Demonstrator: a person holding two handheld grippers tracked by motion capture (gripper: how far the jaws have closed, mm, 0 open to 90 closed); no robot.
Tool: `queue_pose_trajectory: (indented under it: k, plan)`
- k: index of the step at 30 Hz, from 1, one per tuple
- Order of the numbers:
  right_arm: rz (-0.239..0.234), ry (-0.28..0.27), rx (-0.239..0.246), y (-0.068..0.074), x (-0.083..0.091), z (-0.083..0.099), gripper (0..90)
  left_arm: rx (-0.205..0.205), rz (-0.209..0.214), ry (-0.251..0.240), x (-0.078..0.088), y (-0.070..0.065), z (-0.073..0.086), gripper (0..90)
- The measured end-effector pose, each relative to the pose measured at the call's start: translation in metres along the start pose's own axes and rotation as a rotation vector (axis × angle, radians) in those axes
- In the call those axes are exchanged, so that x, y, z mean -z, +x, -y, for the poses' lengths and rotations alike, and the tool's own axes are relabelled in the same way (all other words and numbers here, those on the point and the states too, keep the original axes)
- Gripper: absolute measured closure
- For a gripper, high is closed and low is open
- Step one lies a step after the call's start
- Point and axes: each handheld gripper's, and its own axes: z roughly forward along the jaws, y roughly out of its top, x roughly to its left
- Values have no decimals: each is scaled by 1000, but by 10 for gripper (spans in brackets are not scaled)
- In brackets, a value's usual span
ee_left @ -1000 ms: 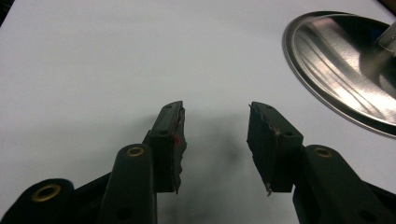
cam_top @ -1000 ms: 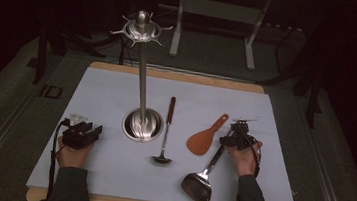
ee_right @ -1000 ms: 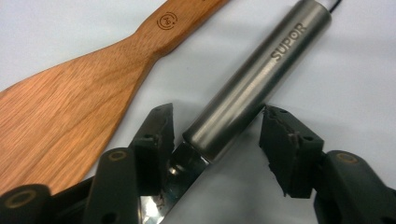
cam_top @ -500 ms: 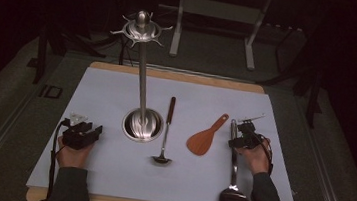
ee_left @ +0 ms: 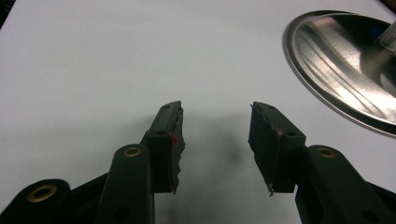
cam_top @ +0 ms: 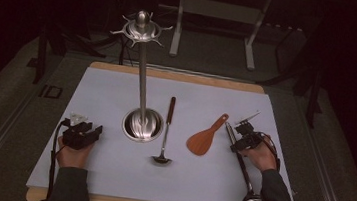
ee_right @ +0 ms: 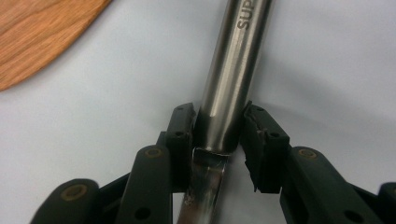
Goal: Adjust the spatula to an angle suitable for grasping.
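Right claw (ee_right: 217, 135) clamped on long steel-handled utensil (cam_top: 240, 162), lying at desk's right edge, head near front. Likely step: lift it, probably toward tall chrome hook stand (cam_top: 141, 76); next move needs a clean raise. Wooden rice paddle (cam_top: 204, 138) just beside, small steel ladle (cam_top: 166, 129) between. Left claw (ee_left: 215, 140) apart, empty, beside stand base.

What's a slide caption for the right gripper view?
Right gripper shut on a steel utensil handle above the white mat, wooden spatula at upper left.
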Motion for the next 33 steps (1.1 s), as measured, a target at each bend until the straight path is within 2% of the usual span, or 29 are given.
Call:
queue_pose_trajectory:
  k: [1, 5, 13, 15, 17, 23, 25, 33]
  plan:
    - [0, 0, 0, 0, 0, 0, 652, 0, 0, 0, 0, 0, 0, 547]
    - [-2, 77, -6, 1, 0, -6, 632, 2, 1, 1, 0, 0, 0, 546]
    - [-11, 91, -58, -2, -2, -11, 649, 0, 1, 1, 0, 0, 0, 546]
    - [13, 111, -50, 1, -2, -14, 663, 0, 0, 1, 0, 0, 0, 546]
    - [12, 123, -60, 0, -2, -15, 667, 3, 1, 2, 0, 0, 0, 545]
    - [-11, 98, -96, -3, -1, -12, 673, 3, 4, 1, 0, 0, 0, 545]
    - [-42, 81, -100, -4, 0, -10, 677, 3, 2, 1, 0, 0, 0, 545]
    - [-44, 74, -61, 3, 4, -11, 677, -1, 2, -2, 0, 0, 0, 545]
